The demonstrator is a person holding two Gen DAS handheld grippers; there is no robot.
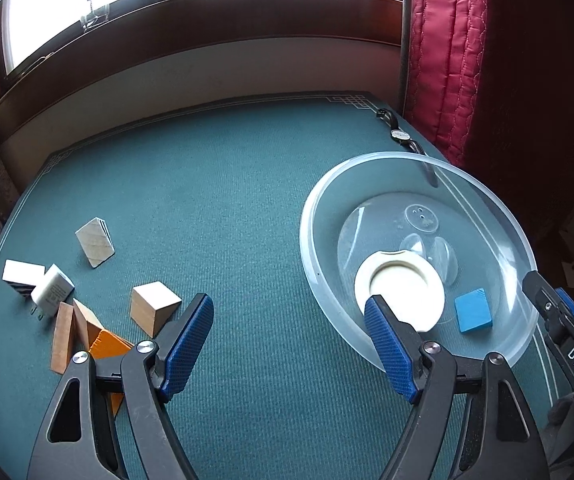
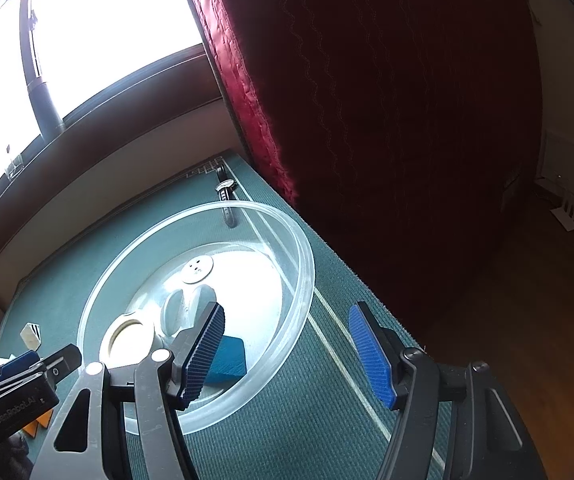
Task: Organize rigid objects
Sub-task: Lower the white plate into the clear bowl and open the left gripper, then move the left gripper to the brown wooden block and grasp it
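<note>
Clear bowl (image 1: 523, 236) on green table mat (image 1: 227, 200), holding white ring (image 1: 399, 292) and blue block (image 1: 474, 310). Left of bowl, wooden cube (image 1: 154, 312) among scattered blocks. Left gripper (image 1: 289, 344) wide, empty, tilted down. Right gripper (image 2: 287, 354) wide, empty, astride bowl rim.

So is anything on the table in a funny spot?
Yes, a wristwatch lies at the far edge of the table, behind the clear bowl, away from everything else. It looks odd beside the blocks and the white charger heaped untidily at the left.
</note>
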